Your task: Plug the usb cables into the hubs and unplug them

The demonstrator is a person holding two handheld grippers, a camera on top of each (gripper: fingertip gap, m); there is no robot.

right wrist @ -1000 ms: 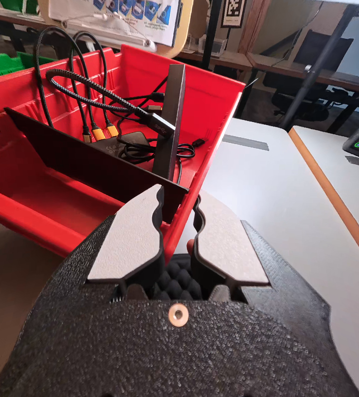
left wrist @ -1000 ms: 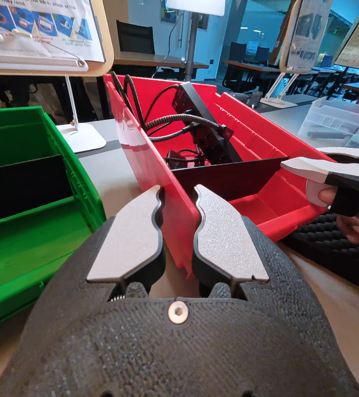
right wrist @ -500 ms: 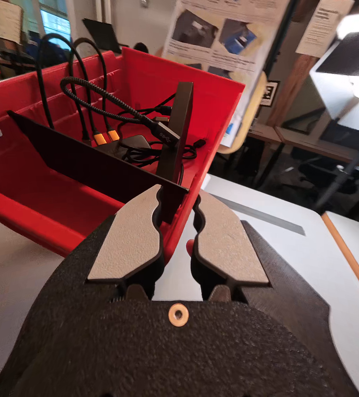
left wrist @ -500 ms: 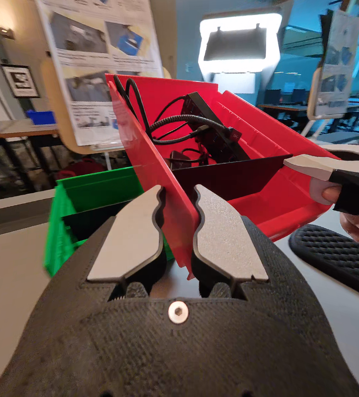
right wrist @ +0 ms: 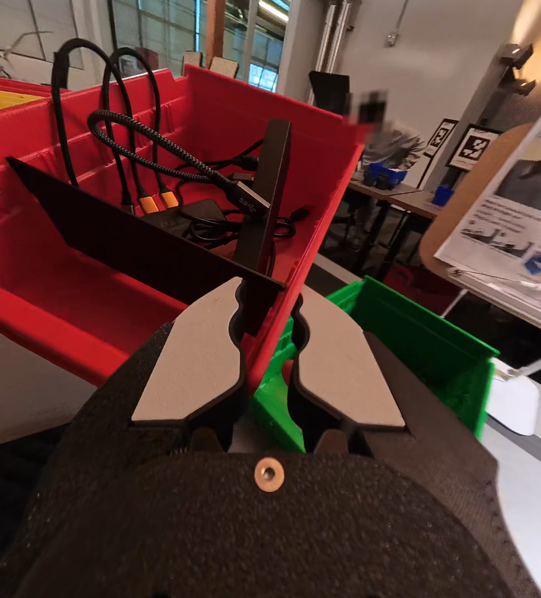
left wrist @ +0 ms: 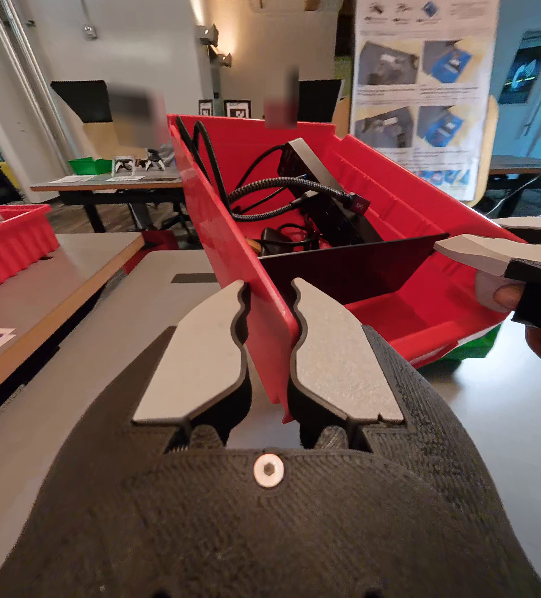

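A red bin (left wrist: 230, 246) is held off the table, tilted. My left gripper (left wrist: 269, 284) is shut on its left wall. My right gripper (right wrist: 269, 288) is shut on its right wall (right wrist: 295, 259) and also shows in the left wrist view (left wrist: 489, 255). A black divider (left wrist: 343, 271) splits the bin. Behind it a long black hub (right wrist: 266, 194) leans upright, and a braided cable (right wrist: 152, 152) loops to a plug (right wrist: 251, 197) at the hub. Orange-tipped cables (right wrist: 152, 204) sit in a small black hub on the bin floor.
A green bin (right wrist: 424, 349) sits on the table just beyond and below the red bin's right wall. A poster board (right wrist: 505, 242) on a white stand base (right wrist: 515, 404) is at the right. Another red bin (left wrist: 3, 239) stands on a table at the left.
Both grippers have kept their grip and swung the red bin round to the left and up. The green bin has passed from the left side to under the bin's right side.
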